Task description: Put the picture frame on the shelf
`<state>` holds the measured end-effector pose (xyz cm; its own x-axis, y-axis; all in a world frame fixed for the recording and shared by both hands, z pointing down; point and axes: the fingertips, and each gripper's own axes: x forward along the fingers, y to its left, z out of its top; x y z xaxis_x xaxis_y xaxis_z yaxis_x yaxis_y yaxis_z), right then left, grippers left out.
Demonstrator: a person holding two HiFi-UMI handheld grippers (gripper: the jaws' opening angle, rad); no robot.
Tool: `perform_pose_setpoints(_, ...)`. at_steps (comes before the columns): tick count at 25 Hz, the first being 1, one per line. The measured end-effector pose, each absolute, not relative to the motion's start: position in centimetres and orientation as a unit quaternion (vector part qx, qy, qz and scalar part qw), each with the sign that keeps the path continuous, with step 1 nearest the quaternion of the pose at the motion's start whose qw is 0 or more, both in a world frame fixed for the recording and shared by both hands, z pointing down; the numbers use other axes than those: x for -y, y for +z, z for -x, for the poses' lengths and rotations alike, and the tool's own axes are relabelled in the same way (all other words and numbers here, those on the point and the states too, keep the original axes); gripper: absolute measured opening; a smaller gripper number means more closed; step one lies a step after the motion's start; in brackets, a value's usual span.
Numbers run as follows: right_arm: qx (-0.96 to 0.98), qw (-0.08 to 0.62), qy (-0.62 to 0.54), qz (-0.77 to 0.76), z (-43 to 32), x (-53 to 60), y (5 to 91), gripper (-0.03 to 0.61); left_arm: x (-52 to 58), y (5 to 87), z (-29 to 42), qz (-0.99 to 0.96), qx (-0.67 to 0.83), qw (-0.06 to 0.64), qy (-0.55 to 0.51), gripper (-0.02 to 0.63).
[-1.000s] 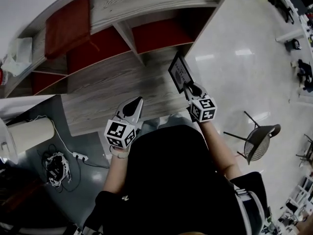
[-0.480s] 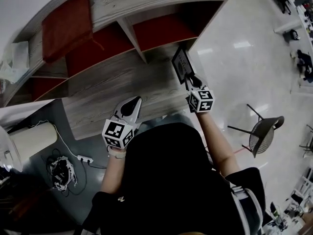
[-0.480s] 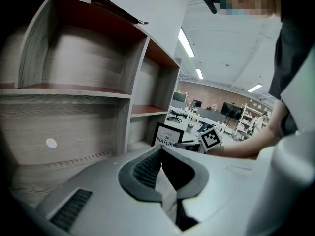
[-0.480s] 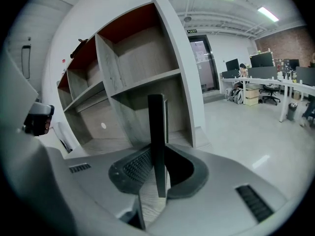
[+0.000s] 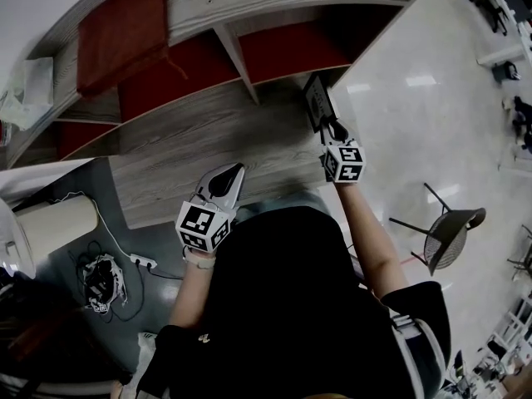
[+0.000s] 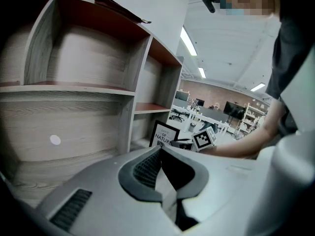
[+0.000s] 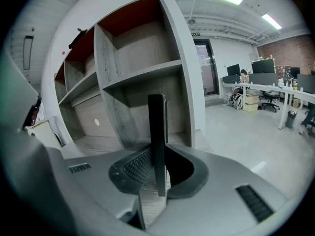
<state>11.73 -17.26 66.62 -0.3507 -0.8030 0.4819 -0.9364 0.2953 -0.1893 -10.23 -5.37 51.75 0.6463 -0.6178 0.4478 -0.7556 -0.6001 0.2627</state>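
Observation:
The black picture frame (image 5: 317,102) with a white print stands upright in my right gripper (image 5: 332,130), which is shut on its lower edge. It hangs at the mouth of the lower right compartment of the grey wood shelf (image 5: 199,135) with red back panels. The right gripper view shows the frame (image 7: 157,127) edge-on between the jaws of the right gripper (image 7: 158,154), in front of the compartment (image 7: 142,107). My left gripper (image 5: 233,173) is shut and holds nothing, low over the shelf's front board. From the left gripper (image 6: 160,151), the frame (image 6: 164,133) shows to the right.
A mesh chair (image 5: 449,233) stands on the glossy floor at the right. At the left are a white cylinder (image 5: 51,227), a power strip with tangled cables (image 5: 101,279), and a white bag (image 5: 27,94) on the shelf's end. A dark item (image 6: 118,8) lies on the shelf top.
My right gripper has carried the frame up and forward, closer to the lower right compartment. The left gripper has hardly moved.

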Motion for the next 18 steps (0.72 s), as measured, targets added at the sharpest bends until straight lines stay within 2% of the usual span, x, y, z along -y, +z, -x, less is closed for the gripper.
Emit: perform_pose_setpoints(18,0.785,0.168,0.201,-0.562,-12.7,22.8,68.0,0.061,5.1,52.1,10.5,-0.85,0.451,0.235,0.139,0.009)
